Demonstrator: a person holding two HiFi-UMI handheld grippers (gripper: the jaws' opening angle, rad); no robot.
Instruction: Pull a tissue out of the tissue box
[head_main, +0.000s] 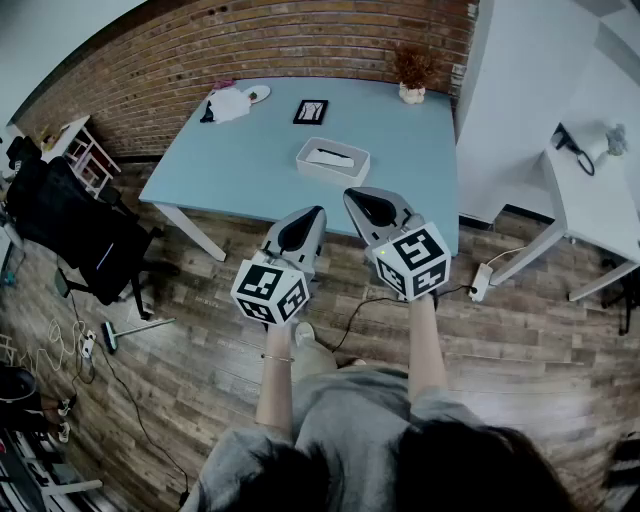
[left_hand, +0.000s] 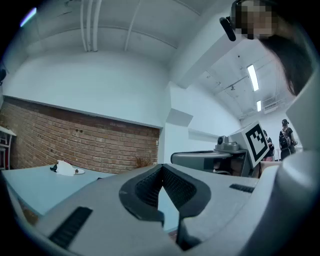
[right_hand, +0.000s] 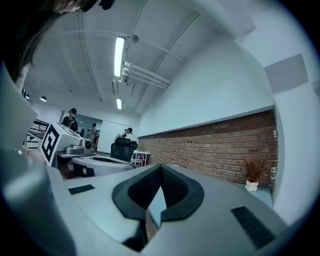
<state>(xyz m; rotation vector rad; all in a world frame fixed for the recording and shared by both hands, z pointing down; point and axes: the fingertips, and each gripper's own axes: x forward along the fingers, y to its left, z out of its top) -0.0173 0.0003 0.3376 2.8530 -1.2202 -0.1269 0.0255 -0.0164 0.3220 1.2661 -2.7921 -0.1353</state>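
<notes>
Tissue box (head_main: 333, 160) sat on the pale blue table (head_main: 230, 170), toward its near edge and a little right of the middle. It was white and low, with its opening facing up.

We held both grippers level, side by side above the wooden floor (head_main: 190, 330), tips aimed at the table. In the head view both tips just crossed the table's near edge. The left gripper (head_main: 306, 224) lay below and a little left of the box. The right gripper (head_main: 370, 205) lay below and just right of it, near its near right corner. Both stood apart from the box, which lay ahead of them, between their two lines and closer to the right one.

The left gripper's jaws were pressed together at the tips with nothing between them. The right gripper's jaws were likewise clenched and empty.

We could not make out the box in either gripper view, where the jaws' own bodies filled the lower part.

Farther back on the table lay a white bundle (head_main: 230, 104), a plate (head_main: 259, 94) and a black frame (head_main: 310, 111). A potted plant (head_main: 412, 80) stood by the brick wall (head_main: 300, 40).
</notes>
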